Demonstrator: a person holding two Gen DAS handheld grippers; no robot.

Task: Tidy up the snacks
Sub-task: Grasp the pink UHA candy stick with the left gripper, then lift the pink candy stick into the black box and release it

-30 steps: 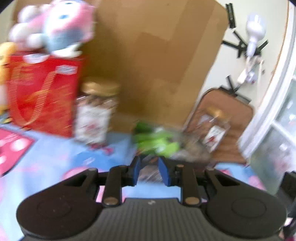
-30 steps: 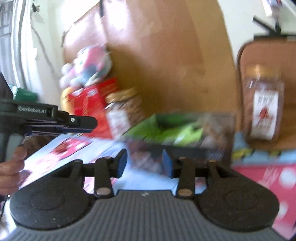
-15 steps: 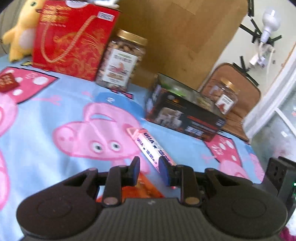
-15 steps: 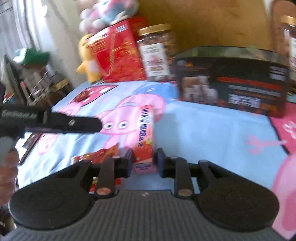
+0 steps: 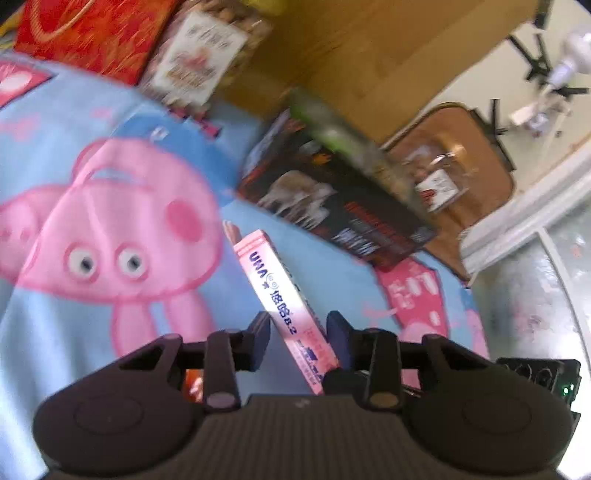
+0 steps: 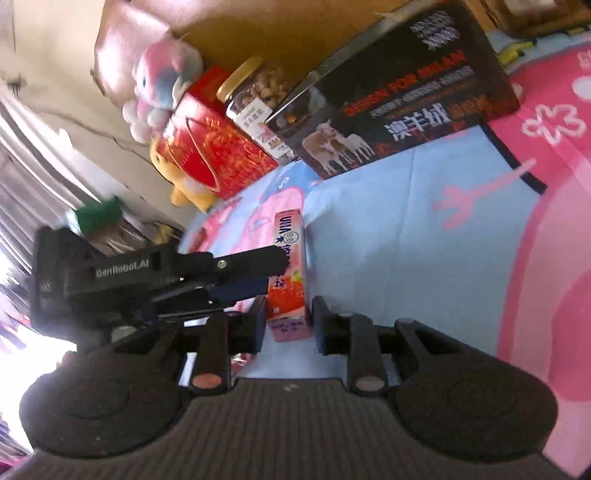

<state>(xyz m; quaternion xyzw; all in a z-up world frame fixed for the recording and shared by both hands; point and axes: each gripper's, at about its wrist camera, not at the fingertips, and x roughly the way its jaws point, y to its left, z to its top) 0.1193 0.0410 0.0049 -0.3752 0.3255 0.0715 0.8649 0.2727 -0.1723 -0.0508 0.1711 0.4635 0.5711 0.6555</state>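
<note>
Left wrist view: the left gripper [image 5: 298, 334] has its jaws apart, and the pink snack box [image 5: 282, 301] lies on the blue cloth [image 5: 325, 266] slanting between them, its near end close to the right finger. A black carton [image 5: 332, 206] stands ahead to the right; a jar [image 5: 201, 55] and a red bag [image 5: 92, 33] are ahead to the left.

Right wrist view: the right gripper [image 6: 289, 323] is open astride the snack box's [image 6: 290, 258] near end, neither finger clearly touching it. The left gripper [image 6: 258, 271] reaches the box from the left side. The carton [image 6: 399, 99] stands ahead, slightly right.
</note>
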